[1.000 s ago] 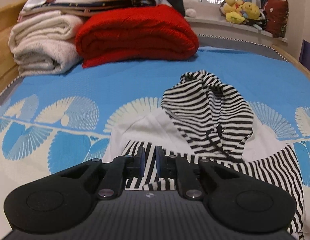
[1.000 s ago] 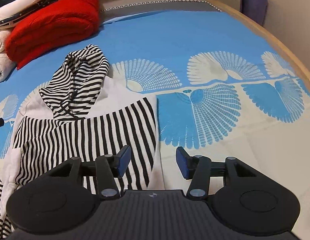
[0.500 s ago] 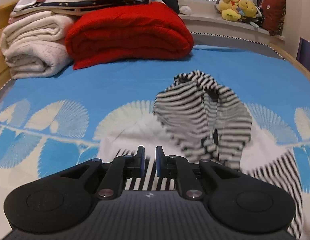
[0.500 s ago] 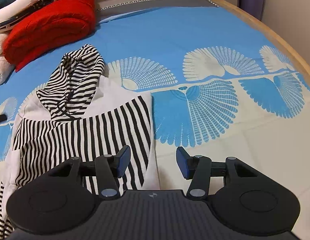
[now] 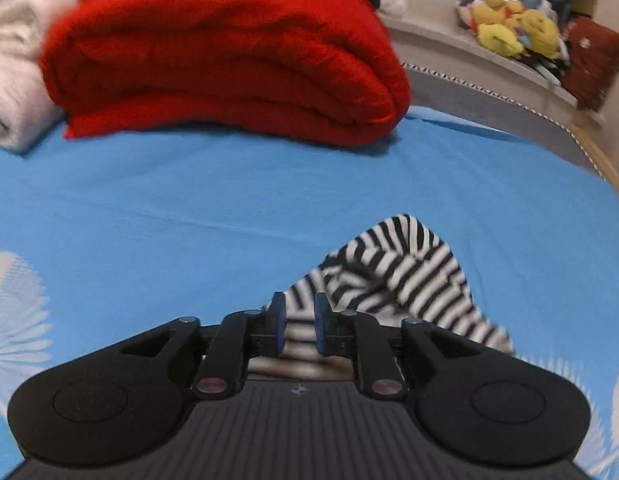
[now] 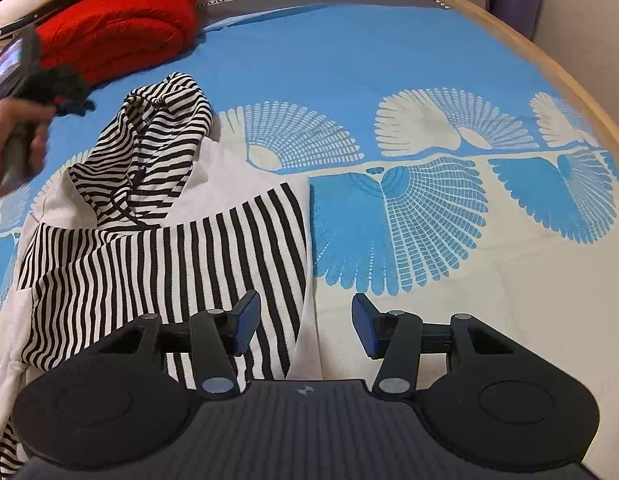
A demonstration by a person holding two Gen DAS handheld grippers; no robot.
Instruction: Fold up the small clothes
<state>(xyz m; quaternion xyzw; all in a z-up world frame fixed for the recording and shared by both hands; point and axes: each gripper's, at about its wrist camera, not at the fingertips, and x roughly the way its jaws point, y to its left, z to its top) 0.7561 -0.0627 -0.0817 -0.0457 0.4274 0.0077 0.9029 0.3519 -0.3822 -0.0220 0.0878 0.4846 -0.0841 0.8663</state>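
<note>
Striped black-and-white fabric marks the small hooded top, which lies on the blue patterned bed sheet, its hood towards the red folded blanket and a striped sleeve folded across the white body. The left gripper hangs over the hood with its jaws opening; striped cloth shows through the narrow gap, but I cannot tell whether the pads still touch it. The right gripper hovers at the top's near right edge with jaws spread and nothing between them.

My judgement: if the hood clings to a pad as the jaws part, it may drag along and undo the fold. The hood looks bunched, so pressing it down as it is could trap a crease. The right jaws could catch the sheet with the hem.

No brand, label or writing can be read; blur hides fine detail in the left view.
</note>
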